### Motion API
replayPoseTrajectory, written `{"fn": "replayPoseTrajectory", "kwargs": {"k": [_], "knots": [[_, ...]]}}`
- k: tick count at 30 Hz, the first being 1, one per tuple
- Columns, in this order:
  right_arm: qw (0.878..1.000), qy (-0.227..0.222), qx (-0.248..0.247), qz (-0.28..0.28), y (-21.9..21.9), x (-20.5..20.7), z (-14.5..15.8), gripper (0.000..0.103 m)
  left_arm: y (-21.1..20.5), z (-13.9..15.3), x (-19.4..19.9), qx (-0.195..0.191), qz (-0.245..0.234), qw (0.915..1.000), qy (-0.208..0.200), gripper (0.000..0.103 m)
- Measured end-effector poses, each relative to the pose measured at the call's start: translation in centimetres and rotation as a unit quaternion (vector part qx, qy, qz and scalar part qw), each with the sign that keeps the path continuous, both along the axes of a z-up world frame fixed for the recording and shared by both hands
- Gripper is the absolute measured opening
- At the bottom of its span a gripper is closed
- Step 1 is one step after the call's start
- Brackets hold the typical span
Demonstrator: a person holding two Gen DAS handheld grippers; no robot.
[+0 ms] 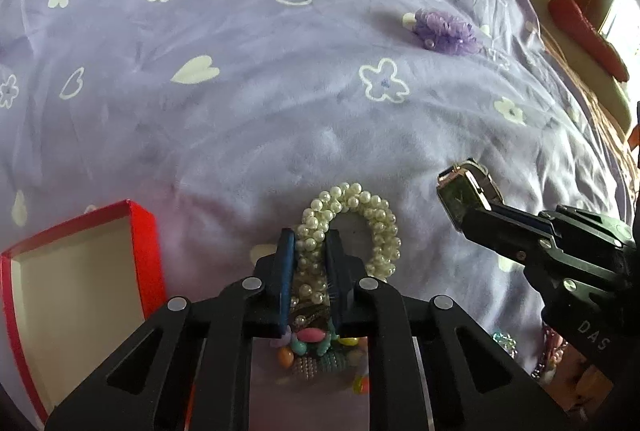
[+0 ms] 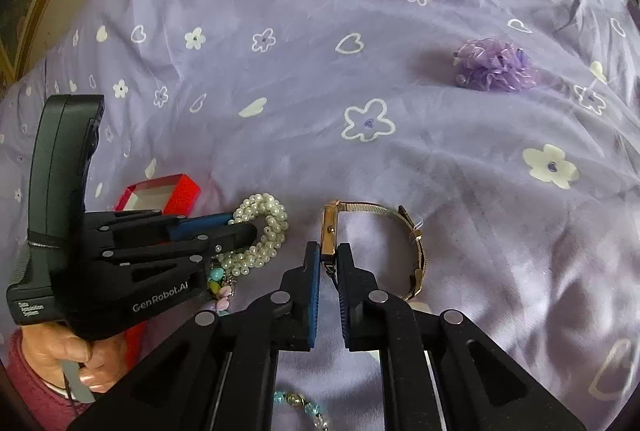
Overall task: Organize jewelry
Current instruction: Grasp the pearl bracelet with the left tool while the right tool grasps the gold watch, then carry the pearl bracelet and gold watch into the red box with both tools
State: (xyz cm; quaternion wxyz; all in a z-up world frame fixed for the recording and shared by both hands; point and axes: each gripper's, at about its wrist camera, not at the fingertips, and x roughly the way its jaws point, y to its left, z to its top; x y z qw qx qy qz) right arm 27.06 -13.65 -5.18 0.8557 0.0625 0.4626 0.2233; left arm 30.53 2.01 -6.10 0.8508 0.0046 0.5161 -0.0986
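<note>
Across the whole bed, your lilac sheet [image 2: 400, 191] printed with white flowers and hearts carries everything. Largest on it is the open red box [image 1: 140, 231], pale inside, lying at the near left of the sheet in your left wrist view, just beside your left gripper [image 1: 311, 243].

That left gripper has its blue-padded jaws closed on the white pearl bracelet [image 1: 376, 215]: one side of the beaded loop is pinched between the pads, and the rest of the loop curves out beyond the fingertips onto the sheet. Your left hand [image 2: 80, 359], in a dark red sleeve, grips its handle.

Your right gripper [image 2: 329, 251] is clamped on the gold wristwatch [image 2: 416, 251], holding the rectangular case edge-on between the pads, while the mesh band arcs away to the right and lies on the sheet.

A purple ruffled hair tie [image 2: 496, 69] sits well apart from both, toward the far right of the sheet.

Under and just behind the left gripper's fingers lies a cluster of multicoloured beaded pieces [image 1: 308, 343], touching the pearl bracelet. A turquoise bead strand [image 2: 300, 401] lies at the near edge, below your right gripper.
</note>
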Motion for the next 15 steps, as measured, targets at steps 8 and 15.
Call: {"fn": "replayPoseTrajectory", "kwargs": {"k": [8,15], "knots": [[1.0,-0.016,0.02,0.007,0.3,-1.4,2.1,0.008,1.8,2.1,-2.0,-0.044,0.023,0.9986,-0.02,0.013],[0.999,-0.032,0.027,0.024,1.6,-3.2,4.1,0.008,3.8,5.4,-5.0,-0.076,0.04,0.995,-0.051,0.012]]}}
